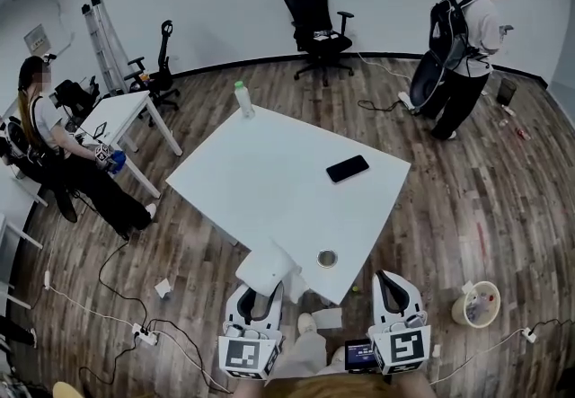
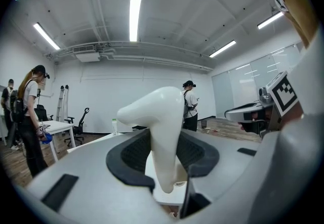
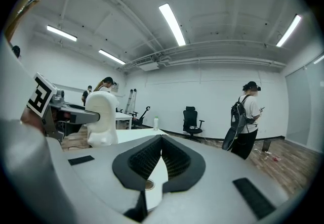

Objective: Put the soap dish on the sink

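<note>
White and glossy, the soap dish stands upright between the jaws of our left hand-held gripper, which is clenched on it, the black pads pressing against its narrow lower part while its broad curved top rises above them. From our head view the dish sits over the counter's near-left edge, close to the near corner; we cannot tell whether it touches the top. Our right hand-held gripper is level with the left one, just off the near corner, its jaws brought together at the tips with nothing between them. On the counter just beyond the two grippers, near that same corner, lies a small round metal ring. Further in, toward the right corner, we see a black phone lying flat, and at the far corner a bottle with a green cap stands upright. Beyond the counter, on the wooden floor, a black office chair stands by the far wall, a person with a backpack stands to the right, and another person sits at a second white table to the left. A pale bucket stands on the floor to our right.
</note>
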The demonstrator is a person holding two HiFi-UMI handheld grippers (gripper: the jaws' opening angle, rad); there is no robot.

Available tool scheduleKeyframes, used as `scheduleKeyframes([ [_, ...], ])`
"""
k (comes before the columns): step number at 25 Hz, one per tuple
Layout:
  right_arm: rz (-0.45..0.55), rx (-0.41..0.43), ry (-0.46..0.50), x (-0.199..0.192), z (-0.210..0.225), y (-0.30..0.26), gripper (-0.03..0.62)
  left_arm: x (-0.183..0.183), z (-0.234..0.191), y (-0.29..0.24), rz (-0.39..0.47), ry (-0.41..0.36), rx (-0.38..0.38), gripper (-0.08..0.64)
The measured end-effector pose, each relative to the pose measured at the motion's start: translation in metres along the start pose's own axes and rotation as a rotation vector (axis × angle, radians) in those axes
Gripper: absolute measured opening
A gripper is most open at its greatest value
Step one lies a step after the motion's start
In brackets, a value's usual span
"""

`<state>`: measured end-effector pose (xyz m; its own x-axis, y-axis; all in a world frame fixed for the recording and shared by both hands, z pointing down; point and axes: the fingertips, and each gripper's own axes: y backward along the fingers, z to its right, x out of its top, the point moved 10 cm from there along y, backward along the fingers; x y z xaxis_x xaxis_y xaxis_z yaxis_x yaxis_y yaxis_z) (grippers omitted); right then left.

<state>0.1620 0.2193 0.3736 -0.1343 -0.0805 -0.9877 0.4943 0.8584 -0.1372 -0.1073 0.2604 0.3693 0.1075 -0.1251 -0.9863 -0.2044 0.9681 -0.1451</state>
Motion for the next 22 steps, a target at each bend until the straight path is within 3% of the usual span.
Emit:
scheduleKeyframes([
  [12, 0.002, -0.084, -0.010, 0.013, 0.020, -0.105, 0.009, 0.006, -0.065, -0.107, 0.009, 0.002, -0.070, 0.143],
  [22, -0.033, -0.133, -0.011, 0.016, 0.009, -0.164, 0.009, -0.002, -0.110, -0.162, -0.013, 0.036, -0.151, 0.143],
])
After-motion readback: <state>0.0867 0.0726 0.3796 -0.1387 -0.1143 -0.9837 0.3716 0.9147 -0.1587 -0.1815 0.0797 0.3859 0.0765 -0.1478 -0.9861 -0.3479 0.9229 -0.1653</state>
